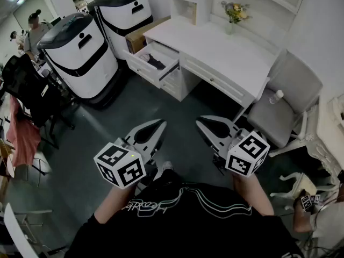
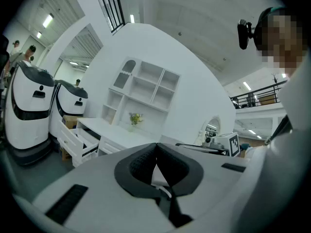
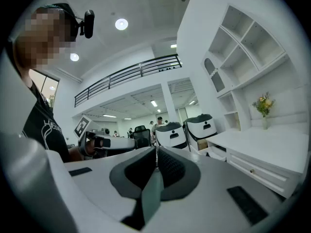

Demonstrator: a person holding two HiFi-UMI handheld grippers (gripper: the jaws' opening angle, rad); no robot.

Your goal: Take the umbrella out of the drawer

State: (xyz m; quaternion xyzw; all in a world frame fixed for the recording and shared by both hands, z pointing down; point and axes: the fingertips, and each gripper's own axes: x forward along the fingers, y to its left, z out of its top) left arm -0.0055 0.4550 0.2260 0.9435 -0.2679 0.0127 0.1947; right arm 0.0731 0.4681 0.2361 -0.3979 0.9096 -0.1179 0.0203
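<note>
Left gripper (image 1: 160, 124) and right gripper (image 1: 201, 122) side by side, jaws of both clenched on nothing, dark umbrella (image 1: 156, 63) lying in open drawer (image 1: 141, 69) of white desk (image 1: 226, 52), well apart from both

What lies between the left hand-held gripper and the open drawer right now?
Only bare grey floor lies between the left hand-held gripper and the open drawer, as the head view shows. A dark item, probably the umbrella, rests inside the drawer.
</note>
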